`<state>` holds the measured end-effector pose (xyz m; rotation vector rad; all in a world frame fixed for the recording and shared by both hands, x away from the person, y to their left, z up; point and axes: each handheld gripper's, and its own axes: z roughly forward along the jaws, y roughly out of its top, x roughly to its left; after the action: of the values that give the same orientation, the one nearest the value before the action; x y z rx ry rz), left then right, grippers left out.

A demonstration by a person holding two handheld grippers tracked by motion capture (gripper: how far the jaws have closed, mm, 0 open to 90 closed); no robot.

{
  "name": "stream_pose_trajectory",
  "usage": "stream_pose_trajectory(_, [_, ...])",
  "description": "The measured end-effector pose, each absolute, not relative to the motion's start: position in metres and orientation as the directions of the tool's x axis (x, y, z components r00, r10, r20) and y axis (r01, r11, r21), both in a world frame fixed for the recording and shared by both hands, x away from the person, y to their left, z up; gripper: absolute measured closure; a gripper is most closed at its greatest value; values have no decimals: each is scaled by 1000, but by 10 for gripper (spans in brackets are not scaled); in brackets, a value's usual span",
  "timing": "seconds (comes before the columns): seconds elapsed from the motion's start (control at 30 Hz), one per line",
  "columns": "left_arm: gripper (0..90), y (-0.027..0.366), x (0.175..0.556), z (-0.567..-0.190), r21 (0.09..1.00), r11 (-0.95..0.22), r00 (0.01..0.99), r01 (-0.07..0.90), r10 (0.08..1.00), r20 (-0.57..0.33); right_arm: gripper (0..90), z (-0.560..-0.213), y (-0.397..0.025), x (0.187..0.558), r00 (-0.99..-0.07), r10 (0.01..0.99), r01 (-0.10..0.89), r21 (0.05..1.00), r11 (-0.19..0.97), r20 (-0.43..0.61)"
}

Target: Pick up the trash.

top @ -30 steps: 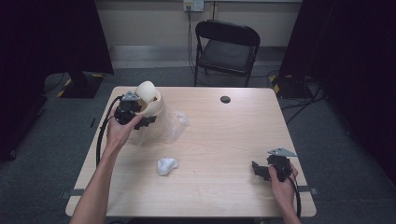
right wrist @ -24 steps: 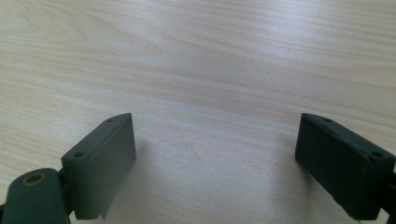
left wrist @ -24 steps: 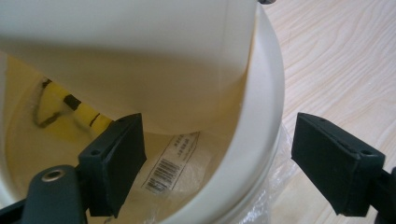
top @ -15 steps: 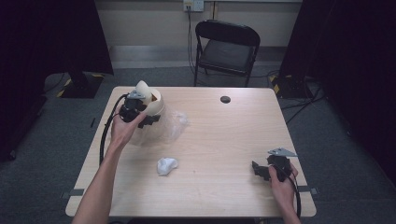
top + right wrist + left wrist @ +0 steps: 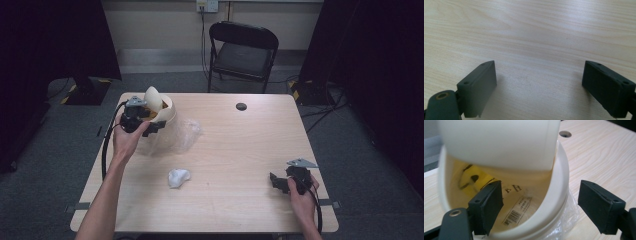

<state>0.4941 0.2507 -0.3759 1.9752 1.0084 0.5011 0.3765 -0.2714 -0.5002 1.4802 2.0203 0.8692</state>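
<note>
Straddling the rim: your left gripper (image 5: 540, 202) has one black jaw inside the cream round plastic bin (image 5: 560, 180) and the other outside its wall, jaws spread wide, nothing clamped. In the high view that left gripper (image 5: 145, 121) sits at the bin (image 5: 167, 112), which stands near the far-left corner of the light wood table (image 5: 240, 145).

Bin details from the left gripper view:
- cream swing lid (image 5: 499, 142) is tilted over the opening, lower edge dipping inside the rim
- yellowish printed wrapper (image 5: 516, 200) lies against the inner wall, between the inside jaw and the rim
- barcode label (image 5: 512, 217) is on that wrapper, digits too small to read
- black characters above it, something like "H" and "A" seen upside down; the rest is unreadable
- more black marks on the yellow part at the left, blurred

No brand name legible anywhere.

Clear crinkled plastic bag (image 5: 186, 134) lies on the table touching the bin's base on its right side. Crumpled white paper wad (image 5: 178, 177) rests on bare wood nearer your side, well apart from the bin.

Your right gripper (image 5: 284, 183) is low over the table near the near-right corner, well apart from everything else. In the right gripper view that gripper (image 5: 540, 85) has both jaws wide apart, with bare wood grain between them, holding nothing.

Small round black grommet hole (image 5: 241, 106) sits near the far edge. Black folding chair (image 5: 243, 50) stands beyond the table.
</note>
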Motion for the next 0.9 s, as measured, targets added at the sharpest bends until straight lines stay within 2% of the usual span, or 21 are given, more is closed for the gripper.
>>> stream_pose_trajectory(0.13, [198,256,486,-372,833,-311,600,458,800,-32,114,-500,-272,376,-296,955,647,733,213,-16])
stream_pose_trajectory(0.3, [205,260,475,-367,846,-319,596,426,803,3,114,-500,-272,376,-296,955,646,733,213,-16])
stream_pose_trajectory(0.4, [205,265,466,-368,852,-292,595,435,803,-29,114,-500,-272,376,-296,955,647,732,212,-15])
stream_pose_trajectory(0.9, [216,273,424,-371,856,-286,597,430,802,-33,114,-500,-271,376,-295,955,646,733,211,-14])
